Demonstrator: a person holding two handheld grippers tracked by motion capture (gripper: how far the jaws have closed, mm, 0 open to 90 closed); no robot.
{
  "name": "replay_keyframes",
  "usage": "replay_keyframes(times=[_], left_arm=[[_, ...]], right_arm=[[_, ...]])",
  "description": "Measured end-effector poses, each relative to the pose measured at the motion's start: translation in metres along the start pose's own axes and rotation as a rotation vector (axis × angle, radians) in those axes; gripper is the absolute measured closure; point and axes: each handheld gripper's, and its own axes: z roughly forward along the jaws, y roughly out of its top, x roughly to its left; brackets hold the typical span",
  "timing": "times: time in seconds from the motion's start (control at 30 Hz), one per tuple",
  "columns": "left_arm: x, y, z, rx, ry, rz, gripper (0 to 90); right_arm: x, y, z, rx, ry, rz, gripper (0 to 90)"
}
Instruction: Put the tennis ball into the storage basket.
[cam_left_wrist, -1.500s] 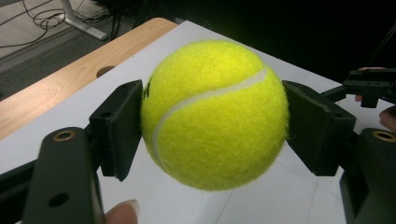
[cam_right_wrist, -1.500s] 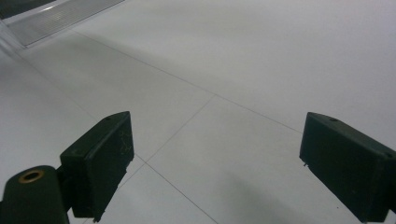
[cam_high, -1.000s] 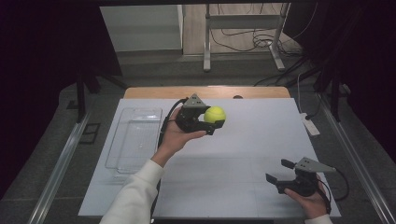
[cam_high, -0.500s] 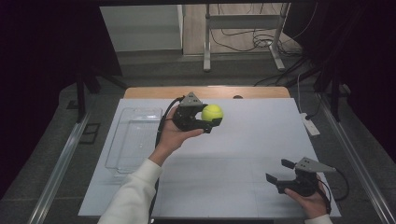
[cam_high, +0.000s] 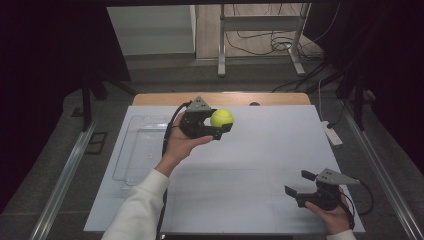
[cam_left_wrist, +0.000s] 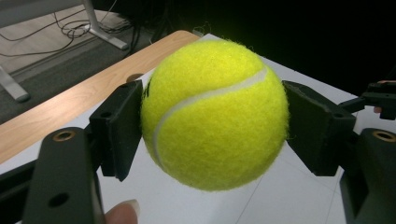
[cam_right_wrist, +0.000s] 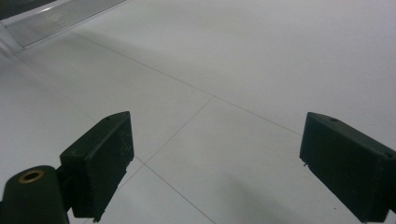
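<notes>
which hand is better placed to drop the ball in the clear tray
Left. Its gripper already clamps the ball just beside the tray. The right gripper sits open at the table's far corner.

The high view looks forward and down over the whole white worktop (cam_high: 260, 165). Each gripper view sits close behind its own black jaws, sharing that white surface with it.
</notes>
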Motion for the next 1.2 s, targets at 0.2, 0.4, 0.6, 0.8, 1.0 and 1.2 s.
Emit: replay_keyframes(times=[0.2, 0.4, 0.6, 0.8, 1.0, 1.2], left_arm=[[0.006, -0.002, -0.005, -0.001, 0.017, -0.008, 26.5], [0.013, -0.004, -0.010, -0.001, 0.037, -0.017, 26.5], [0.020, -0.006, -0.015, -0.002, 0.055, -0.029, 26.5], [0.024, -0.008, -0.019, -0.003, 0.067, -0.034, 26.5], [0.027, -0.009, -0.023, -0.004, 0.078, -0.038, 26.5], [0.030, -0.010, -0.025, -0.003, 0.088, -0.042, 26.5]], right_arm=[[0.000, 0.000, 0.000, -0.001, 0.001, 0.001, 9.8], [0.000, 0.000, 0.000, -0.003, 0.000, 0.000, 9.7], [0.001, 0.001, 0.000, -0.003, 0.000, 0.001, 9.7], [0.001, 0.001, 0.001, -0.003, 0.000, 0.003, 9.7], [0.000, 0.001, 0.001, -0.002, -0.001, 0.004, 9.7], [0.000, 0.001, 0.001, 0.000, -0.002, 0.003, 9.7]])
